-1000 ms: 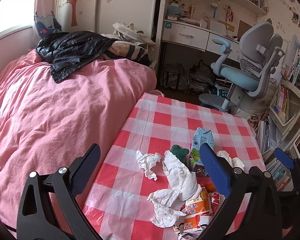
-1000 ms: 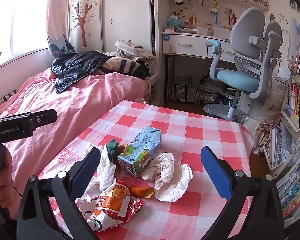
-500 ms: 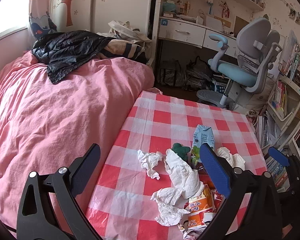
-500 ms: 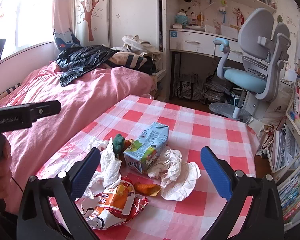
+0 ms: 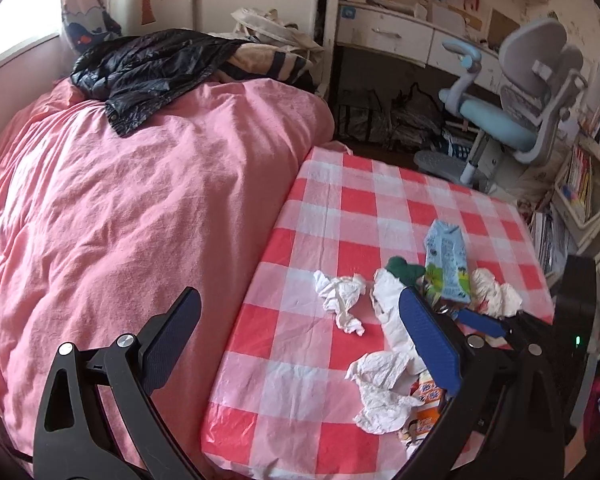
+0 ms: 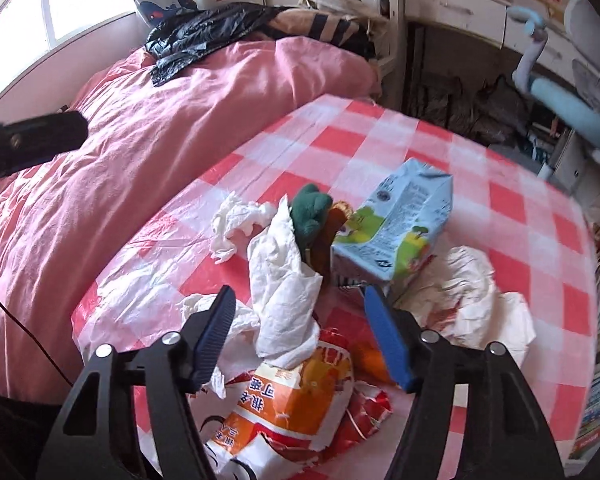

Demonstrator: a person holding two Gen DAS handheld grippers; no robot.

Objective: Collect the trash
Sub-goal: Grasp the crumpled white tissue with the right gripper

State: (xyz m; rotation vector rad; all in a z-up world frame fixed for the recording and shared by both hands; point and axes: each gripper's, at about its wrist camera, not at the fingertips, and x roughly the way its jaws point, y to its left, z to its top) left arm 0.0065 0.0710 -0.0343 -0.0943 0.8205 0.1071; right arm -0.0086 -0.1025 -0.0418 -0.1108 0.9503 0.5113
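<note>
A pile of trash lies on the red-and-white checked table (image 5: 340,216): a blue carton (image 6: 404,224) (image 5: 446,264), crumpled white tissues (image 6: 284,276) (image 5: 340,296), an orange snack wrapper (image 6: 284,400), a dark green item (image 6: 310,210) and a white wad (image 6: 476,292). My right gripper (image 6: 300,328) is open, low over the pile, its jaws on either side of the tall tissue. My left gripper (image 5: 300,336) is open above the table's left edge, beside the pile; its right finger (image 5: 428,340) hides part of the trash.
A pink bed (image 5: 120,200) with a black jacket (image 5: 148,68) runs along the table's left side. A grey-blue desk chair (image 5: 516,112) and a desk stand beyond the table. Bookshelves (image 5: 580,184) are at the right.
Both grippers have moved forward and down toward the trash. The right gripper's jaws have narrowed and now straddle the tall tissue. The left gripper has swung left toward the bed.
</note>
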